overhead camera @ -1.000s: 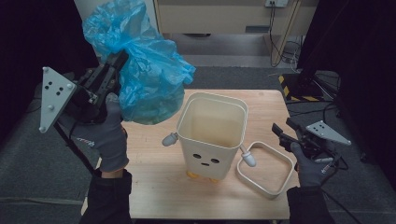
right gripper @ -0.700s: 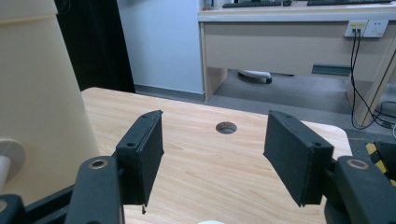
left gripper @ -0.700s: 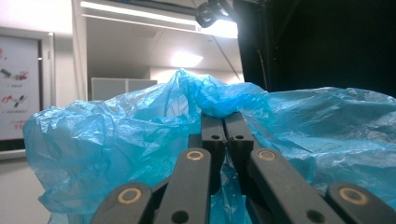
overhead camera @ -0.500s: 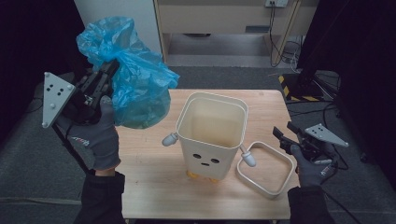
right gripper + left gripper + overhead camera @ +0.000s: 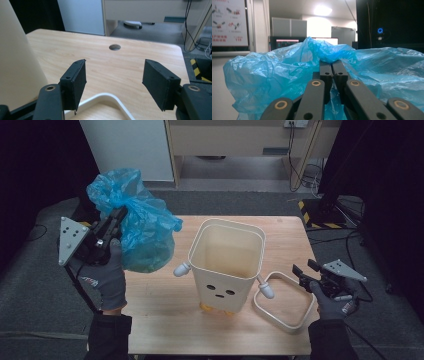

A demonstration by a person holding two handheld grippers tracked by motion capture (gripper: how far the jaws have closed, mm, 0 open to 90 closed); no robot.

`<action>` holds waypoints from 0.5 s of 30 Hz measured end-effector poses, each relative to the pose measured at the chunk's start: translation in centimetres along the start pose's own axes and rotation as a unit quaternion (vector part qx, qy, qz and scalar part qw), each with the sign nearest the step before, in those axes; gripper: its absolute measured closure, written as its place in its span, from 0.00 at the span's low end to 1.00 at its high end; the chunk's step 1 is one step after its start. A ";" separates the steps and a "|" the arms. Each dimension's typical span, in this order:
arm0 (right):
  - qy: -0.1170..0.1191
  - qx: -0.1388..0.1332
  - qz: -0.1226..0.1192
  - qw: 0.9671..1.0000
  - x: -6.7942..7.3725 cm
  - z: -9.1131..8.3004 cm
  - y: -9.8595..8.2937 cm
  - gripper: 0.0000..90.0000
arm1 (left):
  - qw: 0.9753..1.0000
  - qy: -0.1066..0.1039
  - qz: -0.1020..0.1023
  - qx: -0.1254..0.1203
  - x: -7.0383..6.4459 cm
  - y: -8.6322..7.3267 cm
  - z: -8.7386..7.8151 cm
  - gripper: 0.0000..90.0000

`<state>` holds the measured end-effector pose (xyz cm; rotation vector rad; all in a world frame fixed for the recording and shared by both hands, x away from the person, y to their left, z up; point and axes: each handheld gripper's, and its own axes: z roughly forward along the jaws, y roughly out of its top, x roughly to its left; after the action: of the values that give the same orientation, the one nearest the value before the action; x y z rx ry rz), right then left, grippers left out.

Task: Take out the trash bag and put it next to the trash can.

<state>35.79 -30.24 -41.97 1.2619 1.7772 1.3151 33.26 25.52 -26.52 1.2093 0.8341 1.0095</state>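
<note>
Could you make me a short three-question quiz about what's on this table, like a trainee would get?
1. True or false: the left gripper is shut on the blue plastic bag.
2. What lies flat on the wooden table beside the cream bin? A) a lid B) a cream square ring frame C) a bottle
3. How do the right gripper jaws stand?

Key: 1 true; 2 B; 3 open, holding nothing.
</note>
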 end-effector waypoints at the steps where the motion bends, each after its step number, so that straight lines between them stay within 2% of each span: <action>1: -0.001 0.006 0.001 1.000 -0.1 0.0 -0.2 0.40 | 1.000 0.001 -0.001 0.003 0.1 -0.3 0.0 0.98; 8: -0.005 0.027 0.007 1.000 -0.6 0.2 -1.5 0.41 | 1.000 0.004 -0.001 0.031 0.4 -2.5 0.1 0.98; 15: -0.011 0.043 0.010 0.999 -1.0 0.2 -2.5 0.41 | 0.998 0.012 -0.003 0.064 1.1 -5.1 0.1 0.98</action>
<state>35.54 -31.25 -44.45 1.3394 1.8269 1.2436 34.60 26.29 -31.47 1.3042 0.9321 0.9792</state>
